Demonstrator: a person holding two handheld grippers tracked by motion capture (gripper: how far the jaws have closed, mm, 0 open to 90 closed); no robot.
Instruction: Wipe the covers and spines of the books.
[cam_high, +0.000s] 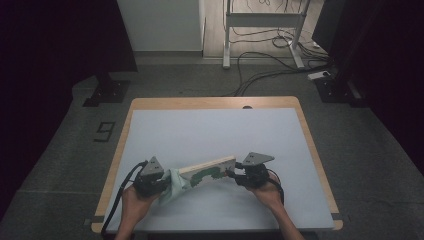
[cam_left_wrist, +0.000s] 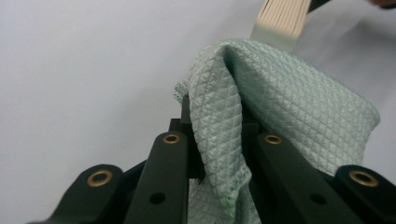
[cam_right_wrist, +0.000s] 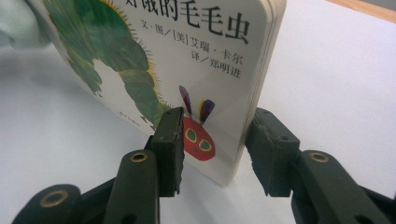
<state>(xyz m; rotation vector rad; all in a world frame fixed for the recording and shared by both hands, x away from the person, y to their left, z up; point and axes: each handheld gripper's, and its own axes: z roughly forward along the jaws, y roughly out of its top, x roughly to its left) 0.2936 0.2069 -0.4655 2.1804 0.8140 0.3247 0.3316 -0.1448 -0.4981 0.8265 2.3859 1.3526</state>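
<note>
While the white table (cam_high: 210, 135) is lying under everything, one board book (cam_high: 207, 171), its white cover printed with a green caterpillar, is being held tilted above the near edge, its corner clamped between the jaws of the right gripper (cam_right_wrist: 212, 149). One pale green quilted cloth (cam_left_wrist: 280, 112) is being pinched tight in the clenched left gripper (cam_left_wrist: 219, 135), touching the book's far end.
</note>
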